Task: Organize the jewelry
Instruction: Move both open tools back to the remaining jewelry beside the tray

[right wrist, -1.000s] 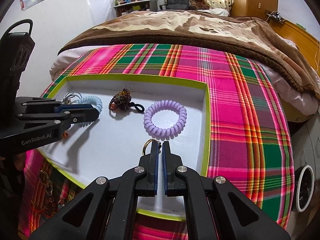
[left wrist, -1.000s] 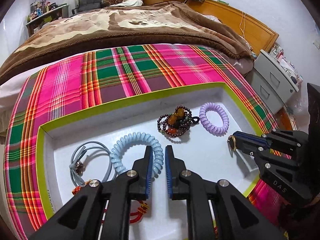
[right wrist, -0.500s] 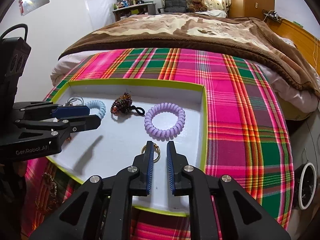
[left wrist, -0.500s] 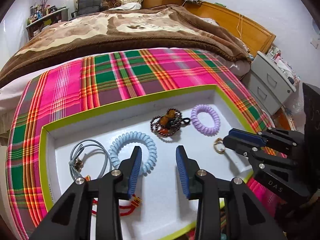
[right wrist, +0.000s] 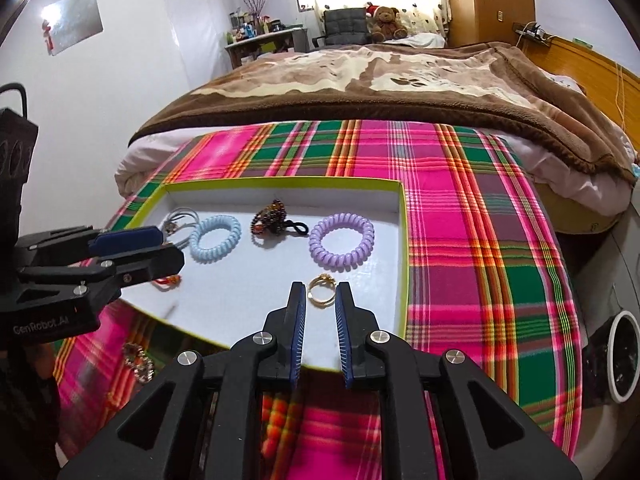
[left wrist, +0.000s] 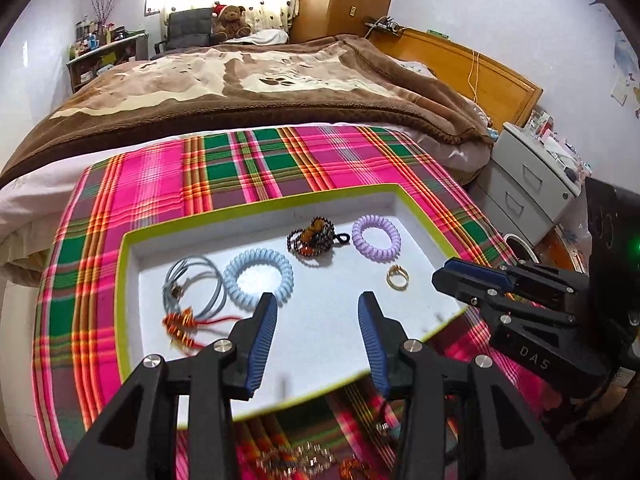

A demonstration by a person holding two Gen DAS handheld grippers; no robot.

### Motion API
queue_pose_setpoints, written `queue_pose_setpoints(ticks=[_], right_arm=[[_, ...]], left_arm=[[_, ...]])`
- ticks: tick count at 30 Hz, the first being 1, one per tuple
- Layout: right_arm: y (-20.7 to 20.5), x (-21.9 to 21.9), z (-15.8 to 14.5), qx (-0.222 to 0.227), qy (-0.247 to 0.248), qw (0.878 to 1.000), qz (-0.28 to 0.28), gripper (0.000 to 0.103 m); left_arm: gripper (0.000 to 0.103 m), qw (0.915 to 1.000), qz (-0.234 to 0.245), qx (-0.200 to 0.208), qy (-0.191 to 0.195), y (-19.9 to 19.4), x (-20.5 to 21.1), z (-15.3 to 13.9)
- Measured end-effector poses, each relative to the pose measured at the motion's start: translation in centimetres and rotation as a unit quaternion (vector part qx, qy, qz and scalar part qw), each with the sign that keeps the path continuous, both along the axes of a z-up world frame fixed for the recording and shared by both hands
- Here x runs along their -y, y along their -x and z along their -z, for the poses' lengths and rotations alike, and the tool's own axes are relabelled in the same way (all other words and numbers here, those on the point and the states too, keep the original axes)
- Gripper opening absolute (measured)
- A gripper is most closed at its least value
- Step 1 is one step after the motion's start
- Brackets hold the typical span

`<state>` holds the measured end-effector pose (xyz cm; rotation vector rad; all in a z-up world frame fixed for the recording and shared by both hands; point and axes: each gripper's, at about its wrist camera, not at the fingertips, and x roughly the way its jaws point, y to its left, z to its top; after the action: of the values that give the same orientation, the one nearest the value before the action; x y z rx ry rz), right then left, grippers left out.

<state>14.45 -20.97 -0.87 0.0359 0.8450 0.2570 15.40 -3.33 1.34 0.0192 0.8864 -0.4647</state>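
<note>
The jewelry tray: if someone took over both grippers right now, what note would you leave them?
Left gripper: jaws opening, nothing between them.
Right gripper: jaws opening, holding nothing; the gold ring lies in the tray just ahead of it.
In the tray: grey cord, red-gold piece, blue coil, beaded bracelet, purple coil.
Left: more jewelry on the plaid cloth outside the tray.

Plaid cloth [left wrist: 256, 168] in pink, green and orange, spread over the near end of the bed. At twelve o'clock beyond it, brown blanket [left wrist: 248, 92] with pale paw prints. Farther off at twelve, teddy bear [right wrist: 385, 21] in a red hat beside a grey chair [right wrist: 346, 26]. At three o'clock, grey drawer unit [left wrist: 528, 176]. At two o'clock, wooden headboard [left wrist: 472, 72].
</note>
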Motion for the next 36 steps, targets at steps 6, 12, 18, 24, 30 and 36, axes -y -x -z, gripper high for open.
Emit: queue_pose_setpoints(ticks=[6,12,18,24,30,36], right_arm=[[2.1,0.0,-0.9,0.017,-0.017,1.0,-0.003,0.017],[4.6,0.1,-1.1,0.024,-0.034,0.999,-0.016,0.049],[6.6,0.1,0.0,0.009,-0.03,0.999,-0.035,0.049],[7.8,-0.5,1.7,-0.015,-0.018,0.998,-0.06,0.049],[7.6,-1.4,2.8,-0.03,-0.006,0.996,-0.078,0.049],[7.6,-2.4,3.5,-0.037,0.014,0.995,-0.09,0.049]], left_arm=[[0.046,0.9995,-0.02,0.008,0.021,2.0,-1.6,-0.5],[0.05,0.9984,-0.035,0.018,0.039,4.7,-3.2,-0.6],[0.051,0.9972,-0.052,0.013,0.052,6.7,-4.6,0.1],[0.051,0.9964,-0.063,0.004,0.057,8.6,-5.8,1.3],[0.051,0.9951,-0.079,-0.011,0.059,9.4,-6.9,2.5],[0.051,0.9948,-0.081,-0.018,0.059,10.0,-7.4,3.1]])
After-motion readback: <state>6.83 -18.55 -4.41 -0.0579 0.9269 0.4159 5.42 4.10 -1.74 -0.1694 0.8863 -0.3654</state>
